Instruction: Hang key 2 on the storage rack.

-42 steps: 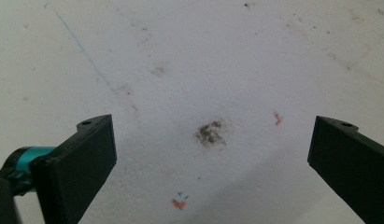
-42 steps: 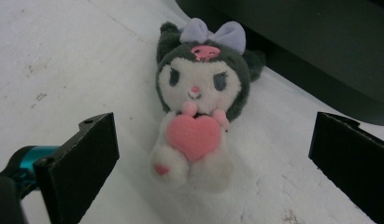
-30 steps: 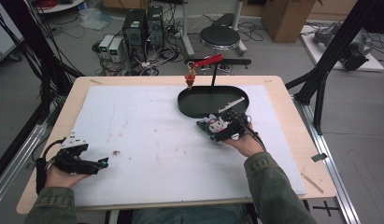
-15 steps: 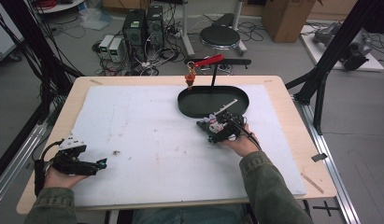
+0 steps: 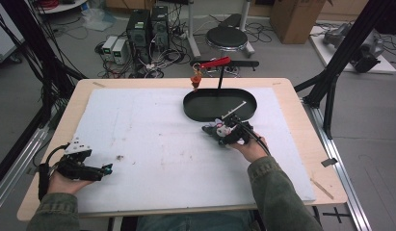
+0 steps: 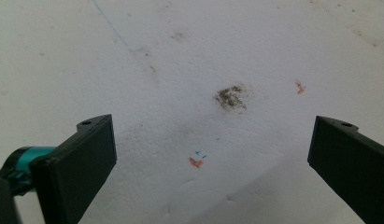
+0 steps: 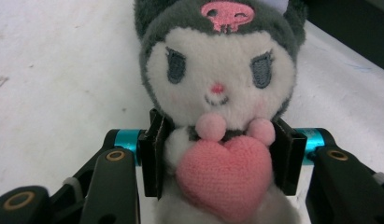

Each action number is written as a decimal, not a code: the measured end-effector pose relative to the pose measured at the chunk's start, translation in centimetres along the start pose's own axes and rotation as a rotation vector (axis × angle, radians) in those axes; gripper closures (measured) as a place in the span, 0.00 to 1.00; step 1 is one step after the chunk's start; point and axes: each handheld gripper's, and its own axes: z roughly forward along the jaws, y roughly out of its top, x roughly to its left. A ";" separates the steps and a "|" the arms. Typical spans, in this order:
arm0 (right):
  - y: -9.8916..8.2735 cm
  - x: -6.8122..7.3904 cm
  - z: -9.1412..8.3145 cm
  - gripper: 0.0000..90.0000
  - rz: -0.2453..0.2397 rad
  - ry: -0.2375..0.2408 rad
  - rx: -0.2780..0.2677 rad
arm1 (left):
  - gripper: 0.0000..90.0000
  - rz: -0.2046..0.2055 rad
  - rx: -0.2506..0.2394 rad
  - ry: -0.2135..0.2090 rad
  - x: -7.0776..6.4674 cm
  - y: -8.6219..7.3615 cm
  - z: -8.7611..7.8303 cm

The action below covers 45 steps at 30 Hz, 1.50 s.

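While the right gripper [image 7: 217, 163] is pressing its jaws, which have just been closing, against both sides of the small grey-and-white plush doll with a pink knitted heart [image 7: 217, 107], the toy is sitting on the white foam board [image 5: 152, 139], right of centre, just on the near side of the black oval tray [image 5: 219, 104]. Over at the near left, the left gripper [image 6: 210, 154] is resting wide open, holding nothing, above a dark smudge [image 6: 231, 96].

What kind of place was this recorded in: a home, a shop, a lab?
Most likely a lab or workshop: desktop computers and tangled cables sit on the floor behind the table, and black metal framing stands around it.
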 end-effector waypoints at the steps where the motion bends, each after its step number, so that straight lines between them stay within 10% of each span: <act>1: 0.0 0.1 -0.2 0.54 0.003 0.008 -0.001 | 0.02 0.005 0.003 0.000 0.0 0.0 0.0; 28: 3.9 1.1 -6.3 0.54 0.017 0.031 -0.151 | 0.02 0.022 0.002 -0.021 -0.5 -0.7 -0.5; 45: 7.0 -1.1 -8.8 0.54 0.052 -0.005 -0.204 | 0.02 0.027 0.010 -0.019 -0.5 -0.9 -0.1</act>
